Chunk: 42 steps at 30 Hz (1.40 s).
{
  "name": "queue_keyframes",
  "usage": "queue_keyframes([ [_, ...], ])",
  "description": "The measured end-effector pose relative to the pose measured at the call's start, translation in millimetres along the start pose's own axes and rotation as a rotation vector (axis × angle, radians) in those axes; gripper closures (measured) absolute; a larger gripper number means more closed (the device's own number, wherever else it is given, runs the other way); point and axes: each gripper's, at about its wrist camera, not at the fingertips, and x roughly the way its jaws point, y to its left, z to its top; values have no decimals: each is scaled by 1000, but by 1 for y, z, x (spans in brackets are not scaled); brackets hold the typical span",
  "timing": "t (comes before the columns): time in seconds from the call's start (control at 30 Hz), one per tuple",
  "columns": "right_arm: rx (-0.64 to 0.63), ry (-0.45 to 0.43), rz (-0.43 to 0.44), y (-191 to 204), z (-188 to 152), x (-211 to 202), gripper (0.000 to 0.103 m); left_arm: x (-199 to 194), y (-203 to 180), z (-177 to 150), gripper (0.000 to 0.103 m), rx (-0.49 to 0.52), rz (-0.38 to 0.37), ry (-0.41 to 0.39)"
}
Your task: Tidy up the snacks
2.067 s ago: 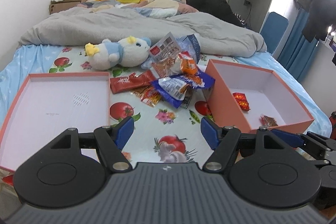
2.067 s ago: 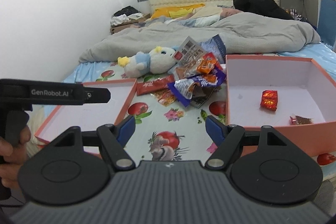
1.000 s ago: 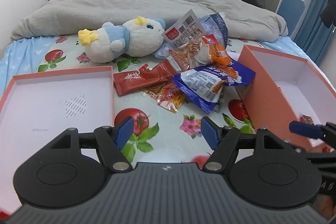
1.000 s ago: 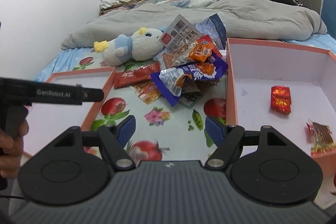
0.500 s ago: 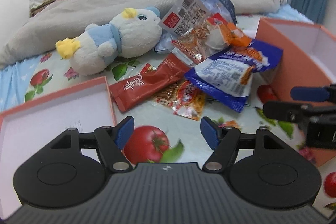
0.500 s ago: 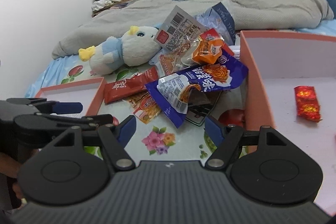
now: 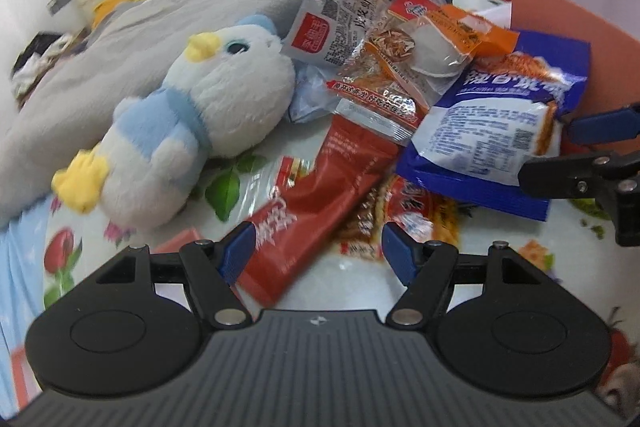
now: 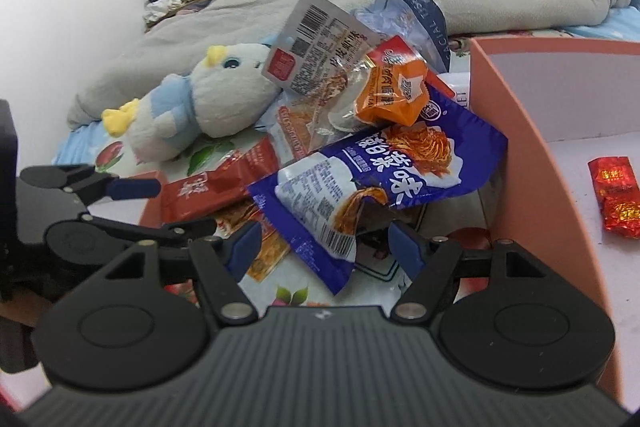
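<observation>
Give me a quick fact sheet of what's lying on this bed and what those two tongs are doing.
Surface: fruit-print bedsheet
Snack pile: long red foil sachet, blue-and-white noodle bag, orange crinkly packet, grey barcode pouch
Toy: white-and-blue plush penguin, left of the pile
Container: salmon cardboard box, holding a red foil candy
Left tongs: open, over the red sachet
Right tongs: open, over the blue bag

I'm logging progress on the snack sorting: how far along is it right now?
Early. Done: one red-wrapped snack lies in the orange box. In hand: nothing. The left claw is open over the long red packet; the right claw is open at the blue bag. Left: the pile beside the plush toy, including the orange packet.
</observation>
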Motion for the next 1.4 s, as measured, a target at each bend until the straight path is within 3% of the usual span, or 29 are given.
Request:
queue_keyframes([
  [0.1, 10, 12, -36, -1, 1, 12, 31, 15, 2, 7, 29, 47, -16, 11],
  [0.4, 48, 25, -28, -3, 2, 34, 34, 51, 15, 23, 28, 103, -80, 21],
  [0.57, 37, 20, -35, -1, 1, 42, 38, 62, 28, 24, 28, 34, -142, 27],
  [0.73, -4, 17, -34, 5, -1, 41, 61, 64, 36, 18, 37, -65, -190, 37],
  [0.93, -25, 22, -18, 8, -2, 35, 78, 57, 26, 14, 53, -83, -165, 24],
  [1.1, -56, 27, -8, 12, -6, 24, 87, 47, 21, 9, 60, -120, -145, 31],
  [1.4, -104, 42, -4, 13, -21, -2, 89, 17, 11, -13, 62, -221, -110, 47],
])
